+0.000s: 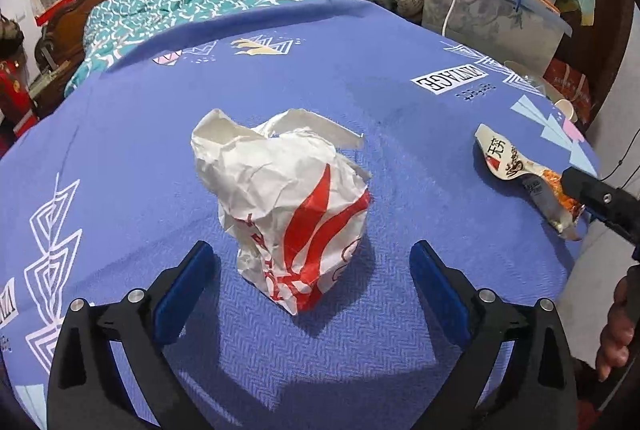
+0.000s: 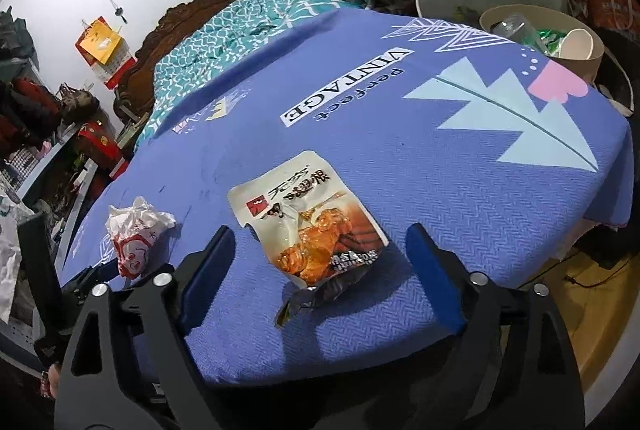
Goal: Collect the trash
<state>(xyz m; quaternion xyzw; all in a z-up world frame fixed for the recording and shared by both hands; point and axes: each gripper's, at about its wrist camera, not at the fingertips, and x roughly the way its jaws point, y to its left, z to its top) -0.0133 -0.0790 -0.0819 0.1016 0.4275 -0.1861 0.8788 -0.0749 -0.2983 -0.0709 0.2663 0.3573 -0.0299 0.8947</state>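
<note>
**Both grippers lined up, nothing picked up yet**

So this looks like the reach-in step of the trash run. Using the crumpled bag (image 1: 288, 205) as the landmark: it's a white and red paper bag sitting on the blue tabletop (image 1: 360, 61), and the left gripper (image 1: 312, 282) hovers right at its near side, jaws spread wide with the bag's near end between them, pads not touching it as far as I can tell.

Off to the bag's right lies the snack wrapper (image 2: 308, 226), flat on the cloth, torn end toward the camera. The right gripper (image 2: 318, 272) is wide too, straddling that torn end, not pinching it.

Further right of the bag, past the tabletop's far corner, there's a bin (image 2: 576, 61) with trash already in it.

My guess for next: push each gripper forward a bit, close, lift, then carry to the bin. The flat wrapper seems the fiddlier grab.
</note>
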